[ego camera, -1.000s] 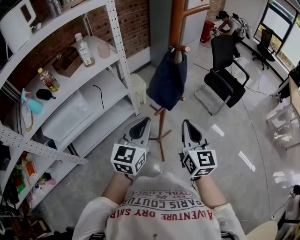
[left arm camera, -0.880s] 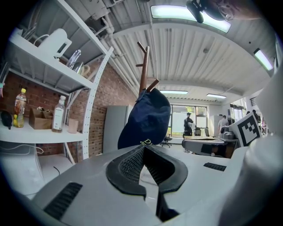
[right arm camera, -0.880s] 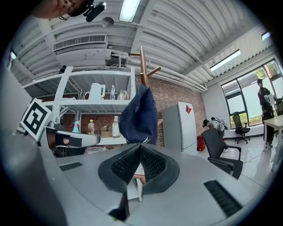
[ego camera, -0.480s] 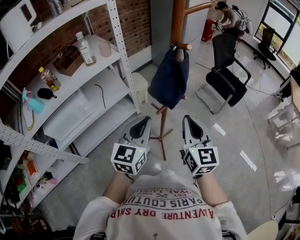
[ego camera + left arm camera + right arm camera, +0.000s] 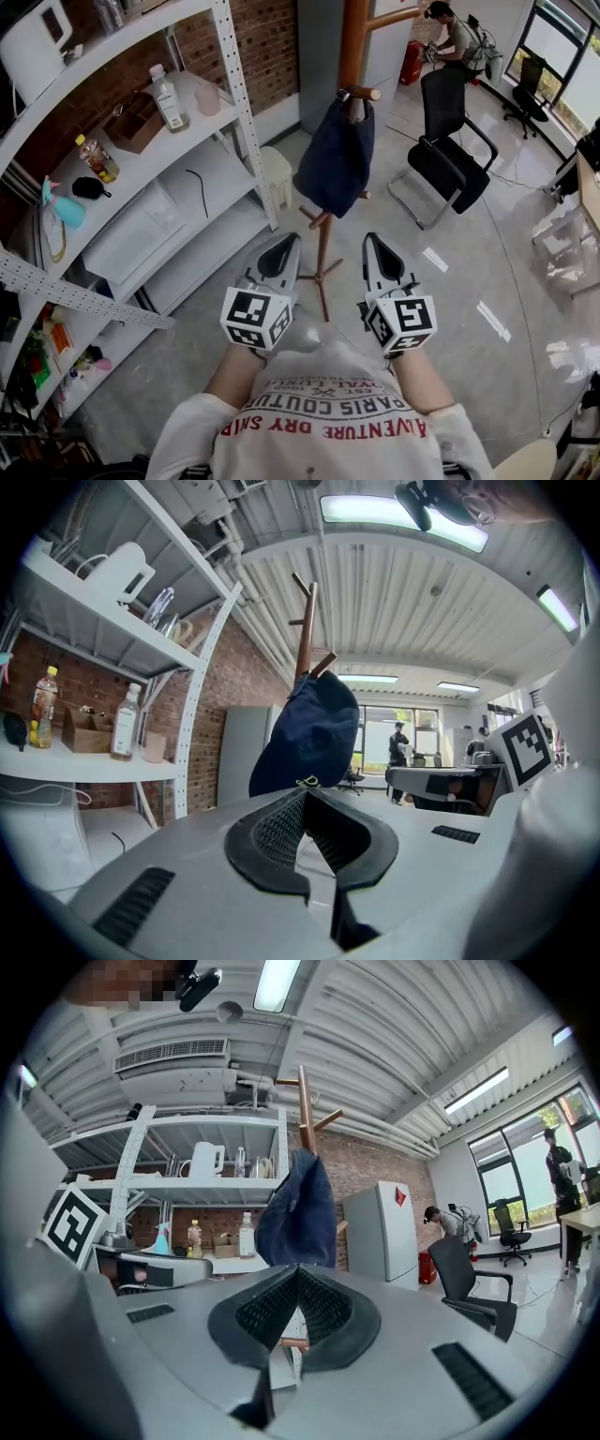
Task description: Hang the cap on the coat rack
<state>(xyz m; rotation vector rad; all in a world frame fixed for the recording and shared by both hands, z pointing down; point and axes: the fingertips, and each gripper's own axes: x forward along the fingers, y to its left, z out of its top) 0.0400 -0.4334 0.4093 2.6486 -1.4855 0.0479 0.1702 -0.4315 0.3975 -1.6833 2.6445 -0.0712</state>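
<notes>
hanging on coat rack (image 5: 353, 37): cap (image 5: 335, 159); left claw (image 5: 288, 241), right claw (image 5: 373, 245) both clenched, empty.

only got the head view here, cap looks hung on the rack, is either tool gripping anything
Observer: No. The left gripper view shows the left tool with its jaws together and nothing between them.
Operator: and the right one
Observer: The right tool is shut and empty too, seen in its own view.
Operator: rack top is cut off for me, any pegs free up there
Observer: Yes. Above the cap, the coat rack has bare upper pegs.
</notes>
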